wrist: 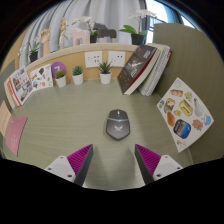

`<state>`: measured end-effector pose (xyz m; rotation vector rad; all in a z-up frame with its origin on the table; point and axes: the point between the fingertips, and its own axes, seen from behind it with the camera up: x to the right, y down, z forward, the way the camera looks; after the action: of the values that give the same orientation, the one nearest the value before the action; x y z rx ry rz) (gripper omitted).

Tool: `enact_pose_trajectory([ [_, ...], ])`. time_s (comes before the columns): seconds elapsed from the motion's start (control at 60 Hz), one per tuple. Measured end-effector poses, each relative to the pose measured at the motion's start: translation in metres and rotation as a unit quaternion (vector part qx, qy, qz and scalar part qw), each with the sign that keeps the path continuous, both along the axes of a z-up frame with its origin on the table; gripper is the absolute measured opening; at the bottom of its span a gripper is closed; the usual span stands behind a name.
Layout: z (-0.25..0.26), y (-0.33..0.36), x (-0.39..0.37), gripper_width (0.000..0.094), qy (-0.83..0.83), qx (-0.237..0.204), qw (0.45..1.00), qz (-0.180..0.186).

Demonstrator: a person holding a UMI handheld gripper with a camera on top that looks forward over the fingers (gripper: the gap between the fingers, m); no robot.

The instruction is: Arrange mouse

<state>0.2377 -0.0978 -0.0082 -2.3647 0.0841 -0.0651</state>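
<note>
A grey computer mouse [118,124] lies on the pale green desk [70,120], just ahead of my fingers and about midway between their lines. My gripper [113,160] is open, its two magenta pads [78,158] spread wide with only bare desk between them. The mouse sits a short way beyond the fingertips, untouched.
Three small potted plants [78,75] stand along the back wall. A dark book [140,68] leans at the back right, a sticker sheet [185,113] lies to the right, and magazines [28,85] lie to the left. A pink item [14,132] sits near the left edge.
</note>
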Motion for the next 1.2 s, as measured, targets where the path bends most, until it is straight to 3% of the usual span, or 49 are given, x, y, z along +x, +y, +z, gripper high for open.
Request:
enact_pose_trajectory([
  [0.183, -0.004, 0.064, 0.015, 0.0814, 0.006, 0.007, 1.000, 0.005],
  [0.333, -0.007, 0.091, 0.019, 0.0632, 0.016, 0.001, 1.000, -0.002],
  [0.35, -0.008, 0.091, 0.018, 0.0548, 0.019, 0.000, 1.000, -0.002],
  [0.367, -0.008, 0.092, 0.018, 0.0523, 0.020, -0.001, 1.000, -0.004],
  [0.667, -0.010, 0.092, 0.018, 0.0282, 0.032, -0.035, 0.998, -0.044],
  [0.75, -0.006, 0.089, 0.018, 0.0282, 0.019, -0.050, 0.997, -0.056],
  [0.833, 0.034, 0.091, 0.006, 0.0282, 0.009, -0.024, 0.997, -0.077],
  [0.967, 0.153, 0.095, -0.052, 0.0283, -0.001, 0.066, 0.993, -0.096],
  [1.1, 0.268, 0.092, -0.160, 0.0283, 0.001, 0.148, 0.986, -0.074],
  [1.2, 0.311, 0.087, -0.256, 0.0282, 0.017, 0.180, 0.983, -0.042],
])
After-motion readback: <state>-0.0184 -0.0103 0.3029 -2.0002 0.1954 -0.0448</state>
